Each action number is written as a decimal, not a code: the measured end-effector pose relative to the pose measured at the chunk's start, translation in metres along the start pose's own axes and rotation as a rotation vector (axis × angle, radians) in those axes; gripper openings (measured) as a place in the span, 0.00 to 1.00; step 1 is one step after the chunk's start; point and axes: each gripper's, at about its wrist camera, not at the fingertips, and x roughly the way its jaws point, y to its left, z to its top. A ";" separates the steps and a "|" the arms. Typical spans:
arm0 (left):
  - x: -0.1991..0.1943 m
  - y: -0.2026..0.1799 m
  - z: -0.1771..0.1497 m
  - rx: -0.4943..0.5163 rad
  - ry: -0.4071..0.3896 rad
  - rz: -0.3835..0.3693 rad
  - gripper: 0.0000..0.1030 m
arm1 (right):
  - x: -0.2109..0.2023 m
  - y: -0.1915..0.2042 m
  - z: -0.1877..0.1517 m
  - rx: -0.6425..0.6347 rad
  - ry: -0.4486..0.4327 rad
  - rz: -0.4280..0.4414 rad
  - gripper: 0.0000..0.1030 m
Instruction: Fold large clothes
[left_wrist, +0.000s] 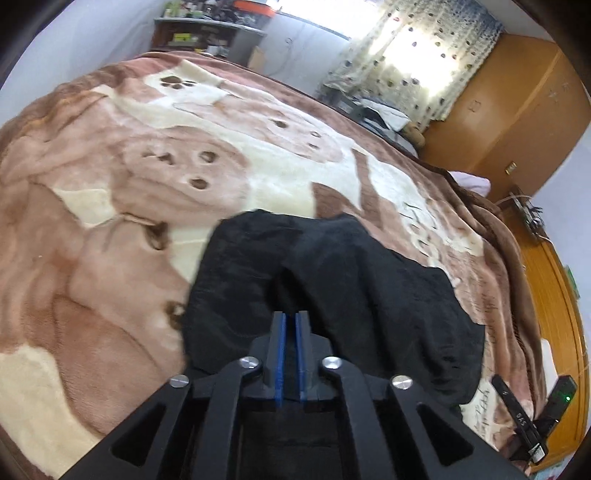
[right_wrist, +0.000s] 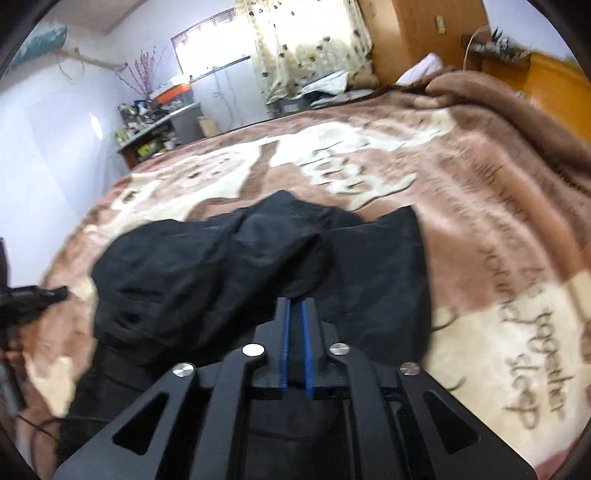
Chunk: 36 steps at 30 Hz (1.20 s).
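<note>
A large black garment (left_wrist: 351, 266) lies bunched on a brown and cream plush blanket (left_wrist: 147, 166) that covers the bed. My left gripper (left_wrist: 290, 314) points down at its near edge. The blue pads stand a narrow gap apart, and a raised fold of the cloth runs up to the tips. In the right wrist view the same black garment (right_wrist: 184, 266) spreads ahead and to the left on the blanket (right_wrist: 461, 221). My right gripper (right_wrist: 295, 301) stands slightly open, with a fold of black cloth loose in the gap between its pads.
A cluttered shelf (left_wrist: 207, 33) stands beyond the far side of the bed, with a curtained window (left_wrist: 417, 59) and a wooden wardrobe (left_wrist: 517, 110) to its right. An orange wooden bed frame (left_wrist: 554, 295) runs along the right edge. A black device with a green light (left_wrist: 561, 398) sits at the lower right.
</note>
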 end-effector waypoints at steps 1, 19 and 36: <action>0.002 -0.010 0.000 0.025 0.004 -0.002 0.33 | 0.001 0.008 -0.003 -0.010 0.003 0.008 0.18; 0.085 -0.102 -0.048 0.467 0.018 0.280 0.69 | 0.084 0.111 -0.019 -0.299 0.059 -0.110 0.46; 0.102 -0.076 -0.060 0.341 0.013 0.243 0.76 | 0.098 0.100 -0.037 -0.236 0.079 -0.150 0.53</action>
